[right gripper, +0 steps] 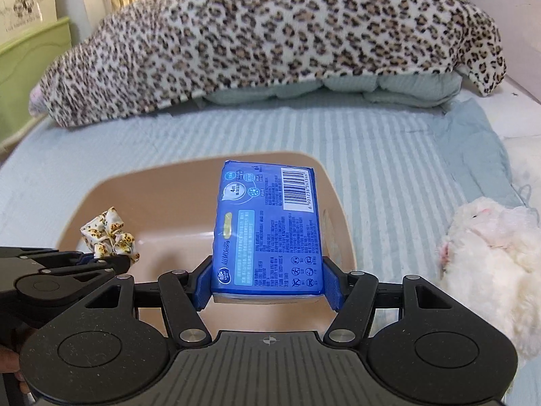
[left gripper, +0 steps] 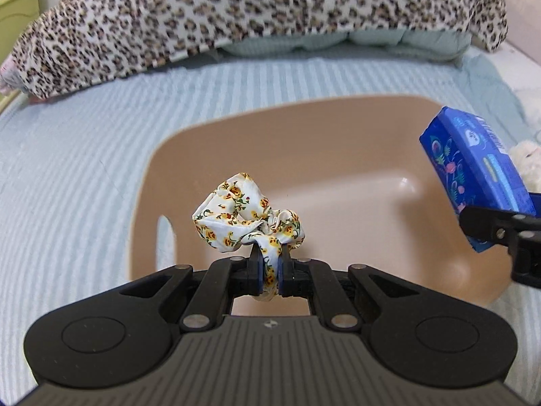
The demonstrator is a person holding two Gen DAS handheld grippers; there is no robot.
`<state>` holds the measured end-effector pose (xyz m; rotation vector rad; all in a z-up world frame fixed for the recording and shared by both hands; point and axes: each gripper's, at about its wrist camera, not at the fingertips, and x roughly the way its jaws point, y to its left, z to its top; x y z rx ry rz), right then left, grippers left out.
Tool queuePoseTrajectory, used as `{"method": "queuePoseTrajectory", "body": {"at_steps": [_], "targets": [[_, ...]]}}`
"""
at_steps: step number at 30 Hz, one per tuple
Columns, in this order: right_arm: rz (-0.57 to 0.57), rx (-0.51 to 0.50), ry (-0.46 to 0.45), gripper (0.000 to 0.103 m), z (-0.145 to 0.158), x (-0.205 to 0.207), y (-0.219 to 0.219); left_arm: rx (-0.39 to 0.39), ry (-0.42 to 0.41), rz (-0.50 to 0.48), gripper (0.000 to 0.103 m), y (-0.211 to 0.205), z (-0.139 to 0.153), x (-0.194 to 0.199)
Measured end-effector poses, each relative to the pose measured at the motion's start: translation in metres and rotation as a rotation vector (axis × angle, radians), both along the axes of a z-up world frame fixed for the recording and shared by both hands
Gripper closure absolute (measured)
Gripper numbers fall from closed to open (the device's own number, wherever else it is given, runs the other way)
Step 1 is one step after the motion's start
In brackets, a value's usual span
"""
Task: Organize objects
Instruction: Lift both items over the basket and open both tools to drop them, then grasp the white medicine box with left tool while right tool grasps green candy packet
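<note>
Left gripper (left gripper: 269, 267) pinching scrunchie (left gripper: 243, 216), right gripper (right gripper: 268, 282) clamping blue pack (right gripper: 267, 230) hiding part of basin (left gripper: 338, 155); both hovering over striped bedsheet (left gripper: 84, 169), leopard blanket (right gripper: 270, 40) behind.

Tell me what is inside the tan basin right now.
The visible floor of the basin is bare. The scrunchie in the left tongs and the blue pack in the right tongs hang above it, covering parts of the floor.
</note>
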<state>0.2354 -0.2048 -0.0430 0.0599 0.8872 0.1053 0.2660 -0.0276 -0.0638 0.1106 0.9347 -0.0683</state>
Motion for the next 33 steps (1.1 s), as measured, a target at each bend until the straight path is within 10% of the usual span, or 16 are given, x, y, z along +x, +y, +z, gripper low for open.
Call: {"method": "queuePoseTrajectory", "body": {"at_steps": [6, 11, 23, 33], "targets": [[0.026, -0.056, 0.043, 0.042, -0.017, 0.002, 0.011, -0.002, 0.021, -0.023, 0.088, 0.003, -0.007, -0.005], [0.040, -0.039, -0.024, 0.032, 0.009, -0.019, 0.008, 0.010, -0.048, -0.026, 0.031, 0.002, 0.023, -0.028], [0.024, -0.010, -0.056, 0.004, 0.051, -0.082, -0.014, 0.001, -0.143, -0.024, 0.010, 0.007, 0.073, -0.094], [-0.004, -0.020, 0.048, 0.002, 0.017, -0.109, -0.029, 0.004, -0.056, -0.026, 0.006, 0.010, 0.037, -0.129]]}}
